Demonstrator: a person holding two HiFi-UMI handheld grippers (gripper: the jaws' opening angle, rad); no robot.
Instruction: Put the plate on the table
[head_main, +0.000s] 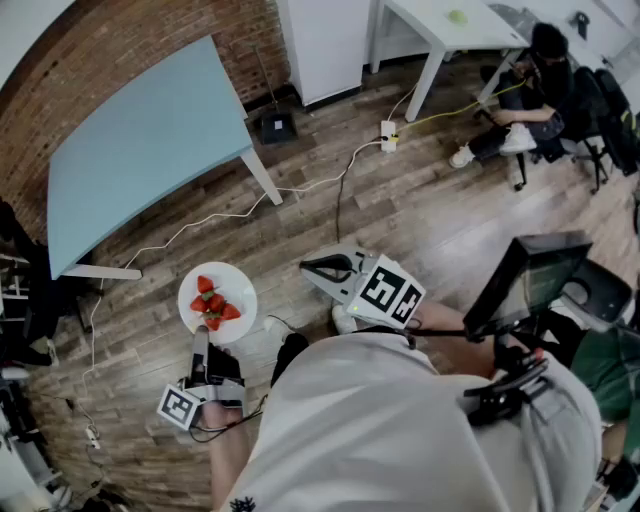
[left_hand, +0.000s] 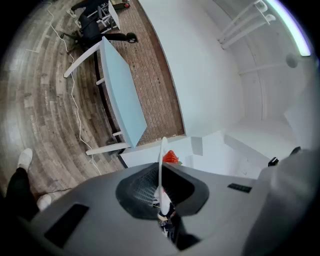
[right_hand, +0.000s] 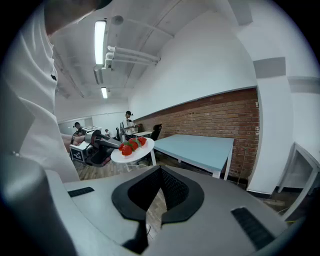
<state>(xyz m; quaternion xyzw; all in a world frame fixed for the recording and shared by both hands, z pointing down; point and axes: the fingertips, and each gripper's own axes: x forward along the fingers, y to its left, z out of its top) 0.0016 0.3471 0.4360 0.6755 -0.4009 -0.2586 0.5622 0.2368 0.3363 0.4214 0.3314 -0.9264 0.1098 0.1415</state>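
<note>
I have the left gripper (head_main: 200, 338) clamped on the near rim of the plate (head_main: 238, 284). In its own view the plate runs edge-on between the jaws, which is why I trust the hold. The plate is in the air over the wooden floor (head_main: 400, 210), off the near corner of the table (head_main: 140, 150) and not yet above its top. It has to be carried further forward and to the left before it goes down. Gripping only the rim leaves the underside free, so I judge it can land flat. It also keeps the pads away from the strawberries (head_main: 212, 304) heaped at the plate's centre. I am holding it about level for their sake, because they lie loose and a tilt would roll them toward the rim. The right gripper (head_main: 322, 268) has its jaws apart with nothing between them; through the gap I see only floor. I keep it low and out to the right of the plate, where it cannot knock it. Its view doubles as a side look at the plate against the table. A cable (head_main: 200, 225) trails across the floor near the table leg (head_main: 262, 178), so I should mind my footing on the approach. The table top looks bare, so any spot inside its near edge should do.
</note>
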